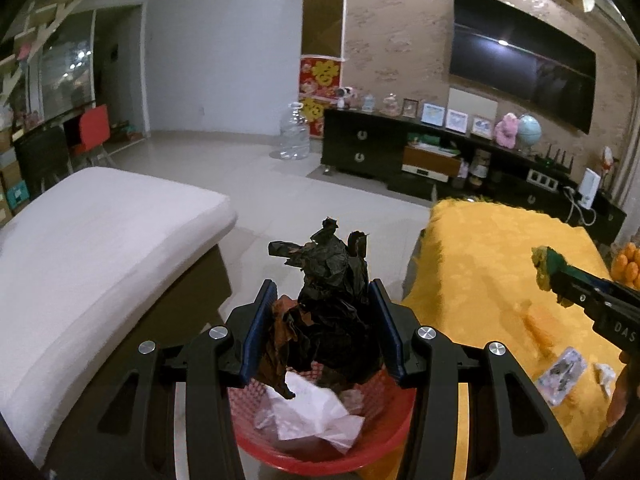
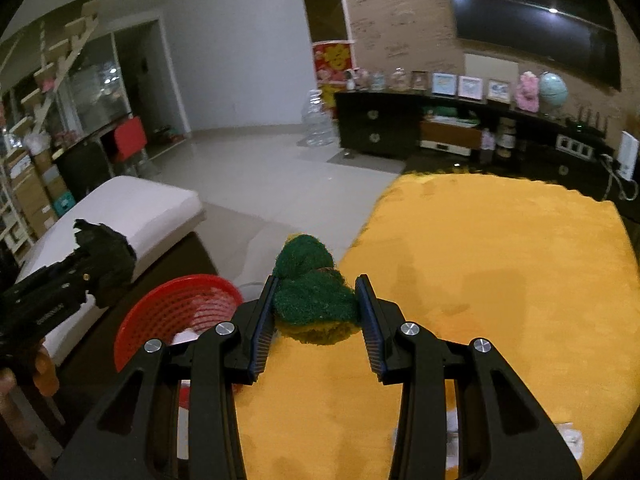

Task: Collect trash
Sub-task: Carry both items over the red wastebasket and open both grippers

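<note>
Two grippers are each holding a piece of trash. The left gripper (image 1: 326,312) is squeezed partway shut on a crumpled black paper wad (image 1: 332,280), and it hangs right over a red basket (image 1: 320,454). The right gripper (image 2: 316,304) is nearly closed on a green scrubby pad (image 2: 314,294) with a yellow underside, above the near left part of the desk (image 2: 500,280), which has a yellow cloth on it.

Only the left wrist view looks down into the red basket. Inside it are a white tissue (image 1: 316,412) and some clear plastic wrap, with a bit of brown paper sticking up beside the black wad. That view also shows a clear shiny wrapper (image 1: 562,374) and a small white scrap (image 1: 606,374) lying near the right edge of the desk, and oranges (image 1: 628,266) past that edge.

The right wrist view shows the red basket from the side. It sits on the floor just beside the left edge of the desk, between the desk and a white padded bench (image 2: 132,216). Here the basket's mesh wall shows, but most of what lies inside is hidden. The left gripper with its black wad shows at the far left of this view, with a hand (image 2: 40,368) under it.
</note>
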### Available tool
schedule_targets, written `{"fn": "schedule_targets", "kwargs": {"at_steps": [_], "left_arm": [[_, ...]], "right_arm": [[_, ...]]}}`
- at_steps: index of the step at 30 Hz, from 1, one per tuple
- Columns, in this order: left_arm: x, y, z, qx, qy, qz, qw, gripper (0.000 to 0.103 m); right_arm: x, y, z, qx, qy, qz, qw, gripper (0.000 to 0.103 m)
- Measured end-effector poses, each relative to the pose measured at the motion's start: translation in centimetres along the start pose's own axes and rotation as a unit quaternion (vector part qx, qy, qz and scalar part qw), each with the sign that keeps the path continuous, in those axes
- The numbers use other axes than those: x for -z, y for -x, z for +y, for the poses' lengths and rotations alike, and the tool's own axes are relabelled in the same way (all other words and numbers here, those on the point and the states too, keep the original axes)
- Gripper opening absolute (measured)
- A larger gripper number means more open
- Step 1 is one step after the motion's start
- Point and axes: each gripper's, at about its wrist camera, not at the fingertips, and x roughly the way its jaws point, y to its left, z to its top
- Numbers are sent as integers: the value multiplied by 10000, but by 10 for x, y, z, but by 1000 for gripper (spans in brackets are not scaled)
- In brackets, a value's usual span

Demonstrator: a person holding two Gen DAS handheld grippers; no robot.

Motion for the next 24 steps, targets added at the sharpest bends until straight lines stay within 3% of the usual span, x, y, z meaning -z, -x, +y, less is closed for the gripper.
{"fn": "schedule_targets", "kwargs": {"at_steps": [12,24], "left_arm": [[0,-8,10,-199,30,126,9997,46],[17,-42,21,-352,3,678,9971,46]], "right_arm": [[-15,-38,56,-833,257,297,9957,38],[5,-78,85,-1077,539,754,9898,38]]}}
